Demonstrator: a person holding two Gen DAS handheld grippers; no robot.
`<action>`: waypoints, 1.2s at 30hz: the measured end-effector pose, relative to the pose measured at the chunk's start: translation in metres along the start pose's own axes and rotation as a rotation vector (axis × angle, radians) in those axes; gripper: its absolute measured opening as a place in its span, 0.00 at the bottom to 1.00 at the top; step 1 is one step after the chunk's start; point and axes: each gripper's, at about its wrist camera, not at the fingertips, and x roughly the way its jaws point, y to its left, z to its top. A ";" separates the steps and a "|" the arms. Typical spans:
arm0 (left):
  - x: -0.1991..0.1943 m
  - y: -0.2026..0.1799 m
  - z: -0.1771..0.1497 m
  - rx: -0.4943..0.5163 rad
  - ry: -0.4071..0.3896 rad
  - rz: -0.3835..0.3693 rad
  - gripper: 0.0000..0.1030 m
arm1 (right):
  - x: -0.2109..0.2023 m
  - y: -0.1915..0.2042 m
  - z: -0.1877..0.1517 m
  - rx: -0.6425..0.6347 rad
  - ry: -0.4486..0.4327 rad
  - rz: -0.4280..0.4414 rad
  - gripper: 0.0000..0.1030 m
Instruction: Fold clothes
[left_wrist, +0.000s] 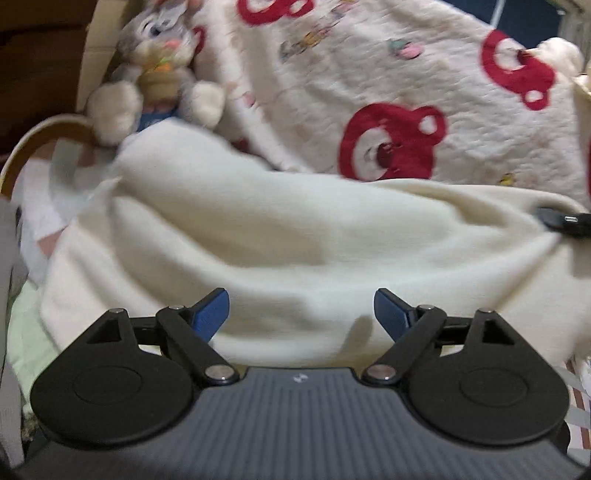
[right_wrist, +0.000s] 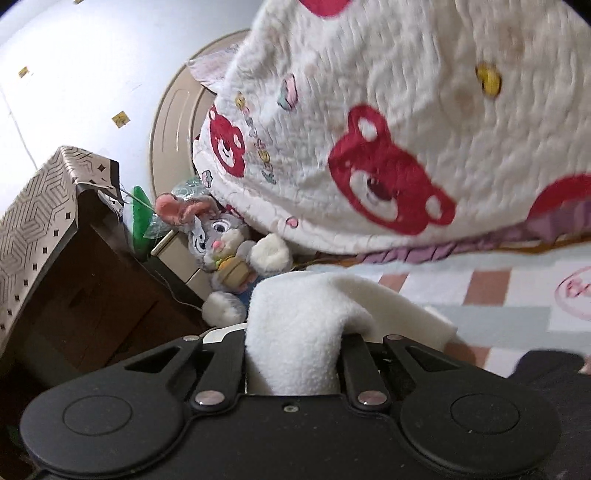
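Note:
A cream fleece garment (left_wrist: 280, 243) lies spread on the bed, filling the middle of the left wrist view. My left gripper (left_wrist: 301, 310) is open just above its near edge, blue pads apart, holding nothing. My right gripper (right_wrist: 293, 354) is shut on a bunched corner of the same cream garment (right_wrist: 295, 332), which drapes over and hides the fingertips. That right gripper also shows at the right edge of the left wrist view (left_wrist: 565, 221), pinching the garment's far right corner.
A white blanket with red bear faces (left_wrist: 406, 92) lies heaped behind the garment. A grey plush rabbit (left_wrist: 159, 62) sits at the back left by a rounded headboard (right_wrist: 173, 118). A dark wooden nightstand (right_wrist: 74, 277) stands left. A checked sheet (right_wrist: 498, 291) covers the bed.

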 end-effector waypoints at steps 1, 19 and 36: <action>0.001 0.003 0.000 -0.009 0.010 0.000 0.83 | -0.007 0.002 0.000 -0.010 -0.013 -0.011 0.14; 0.020 -0.069 -0.021 0.220 0.172 -0.206 0.83 | -0.141 0.018 0.011 -0.141 -0.133 -0.261 0.14; -0.018 -0.206 -0.094 0.578 0.390 -0.698 0.86 | -0.372 0.008 0.019 -0.130 -0.279 -0.727 0.13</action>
